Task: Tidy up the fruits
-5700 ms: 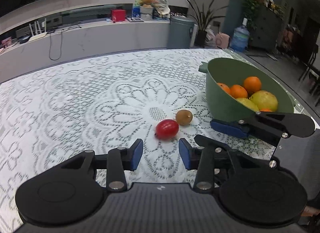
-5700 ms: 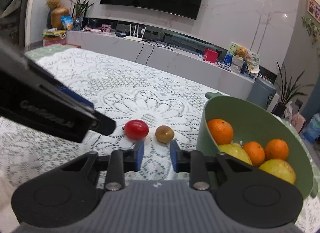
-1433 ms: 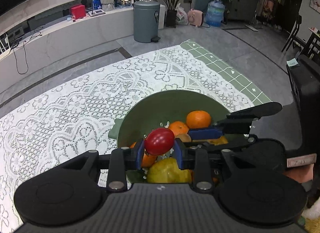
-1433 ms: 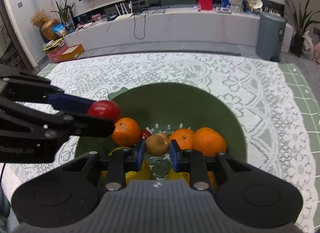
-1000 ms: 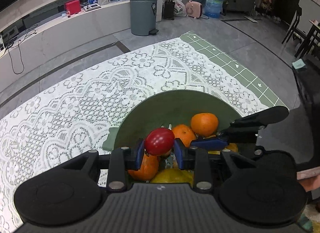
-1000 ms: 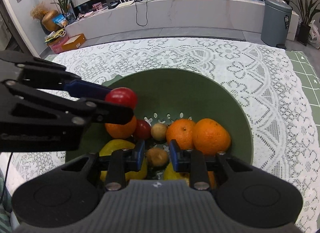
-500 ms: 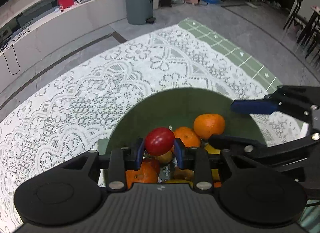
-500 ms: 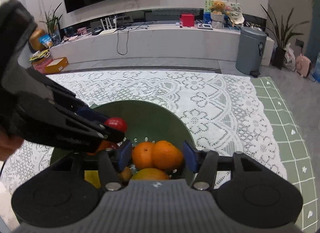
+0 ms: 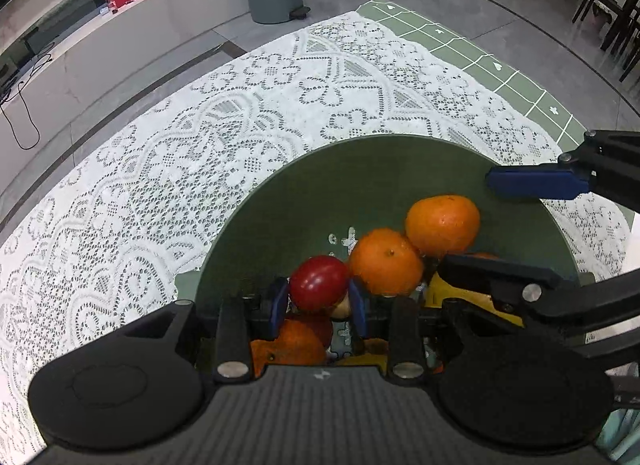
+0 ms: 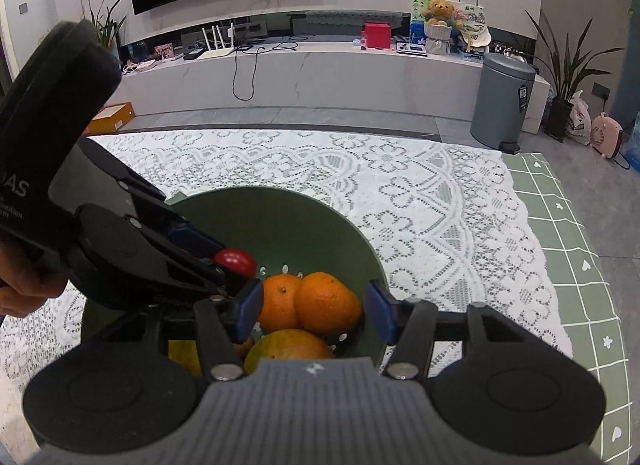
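A green bowl [image 9: 380, 169] sits on the lace tablecloth and holds several fruits: oranges [image 9: 442, 225], a yellow fruit [image 10: 288, 347] and a small brown one. My left gripper [image 9: 319, 303] is shut on a red tomato [image 9: 319, 283] and holds it low inside the bowl, over the fruit. In the right wrist view the tomato [image 10: 235, 261] shows at the left gripper's tips. My right gripper [image 10: 314, 311] is open and empty above the bowl's near side; its blue finger [image 9: 536, 183] shows over the bowl's right rim.
The white lace tablecloth [image 9: 180, 153] covers the table around the bowl, with a green checked cloth [image 10: 560, 233] at its right end. A grey bin [image 10: 502, 101] and a low white cabinet [image 10: 304, 73] stand beyond the table.
My right gripper let go of the brown fruit into the bowl, opened and drew back. My left gripper lowered the tomato further into the bowl.
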The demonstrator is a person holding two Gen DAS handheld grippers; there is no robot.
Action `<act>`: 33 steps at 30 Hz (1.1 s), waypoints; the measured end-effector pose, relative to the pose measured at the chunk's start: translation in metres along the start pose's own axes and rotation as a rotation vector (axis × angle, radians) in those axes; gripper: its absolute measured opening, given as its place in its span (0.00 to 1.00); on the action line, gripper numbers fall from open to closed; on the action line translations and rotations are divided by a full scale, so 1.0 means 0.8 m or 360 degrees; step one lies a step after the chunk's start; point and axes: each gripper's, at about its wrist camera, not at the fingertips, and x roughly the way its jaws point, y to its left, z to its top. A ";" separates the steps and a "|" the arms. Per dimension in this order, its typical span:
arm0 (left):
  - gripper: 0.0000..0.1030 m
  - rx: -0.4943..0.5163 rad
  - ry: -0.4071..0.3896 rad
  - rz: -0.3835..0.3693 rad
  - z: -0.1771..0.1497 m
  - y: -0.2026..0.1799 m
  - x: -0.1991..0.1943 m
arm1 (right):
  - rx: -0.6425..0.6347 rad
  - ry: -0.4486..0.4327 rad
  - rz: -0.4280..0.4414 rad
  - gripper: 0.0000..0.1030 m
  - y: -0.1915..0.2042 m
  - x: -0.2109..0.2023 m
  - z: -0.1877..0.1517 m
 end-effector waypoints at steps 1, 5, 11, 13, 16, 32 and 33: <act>0.43 0.0002 -0.0006 -0.0002 0.000 0.000 -0.001 | -0.0002 0.0003 -0.0001 0.53 0.001 0.000 0.000; 0.49 0.0022 -0.0016 0.0000 -0.001 0.000 -0.006 | 0.0003 0.0011 -0.0002 0.54 0.000 0.002 -0.002; 0.56 0.0032 -0.0097 0.0017 -0.005 -0.003 -0.034 | 0.0045 -0.0057 0.0010 0.62 -0.003 -0.015 -0.004; 0.58 0.0020 -0.0141 0.0016 -0.009 -0.002 -0.050 | 0.0088 -0.0109 0.0010 0.68 -0.003 -0.026 -0.006; 0.60 -0.0006 -0.0228 0.0022 -0.021 -0.001 -0.080 | 0.0161 -0.0210 0.0010 0.76 -0.001 -0.046 -0.010; 0.77 -0.0355 -0.0980 0.0376 -0.150 0.022 -0.258 | 0.0212 -0.0733 -0.0182 0.96 0.103 -0.190 -0.048; 0.79 -0.0377 -0.1009 0.0402 -0.160 0.021 -0.266 | 0.0204 -0.0741 -0.0184 0.96 0.111 -0.197 -0.053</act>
